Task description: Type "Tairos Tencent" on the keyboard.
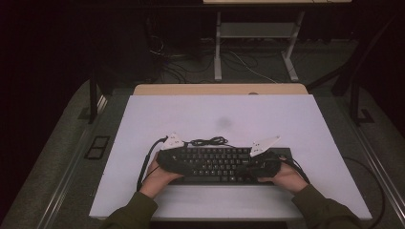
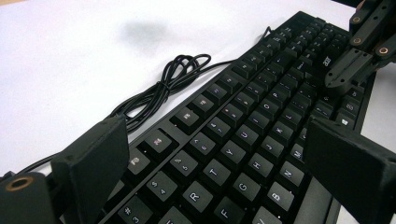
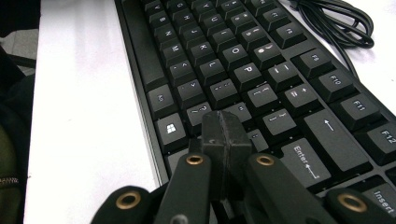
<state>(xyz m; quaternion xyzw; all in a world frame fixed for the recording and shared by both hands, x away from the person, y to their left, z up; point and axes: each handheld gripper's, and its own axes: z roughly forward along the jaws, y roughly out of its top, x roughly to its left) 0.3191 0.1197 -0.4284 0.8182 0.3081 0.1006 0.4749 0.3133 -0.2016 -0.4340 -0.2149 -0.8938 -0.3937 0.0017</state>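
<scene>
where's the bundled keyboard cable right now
In the high view the coiled cable lies on the white table just behind the keyboard, at its far edge, between the two grippers' grey plates.

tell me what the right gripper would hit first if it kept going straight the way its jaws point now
Probably the keyboard itself. The right gripper has its jaws shut together, tips low over the keys near the right shift row, aimed along the key rows. Going on, it would likely scrape those keys; depth is hard to judge.
</scene>
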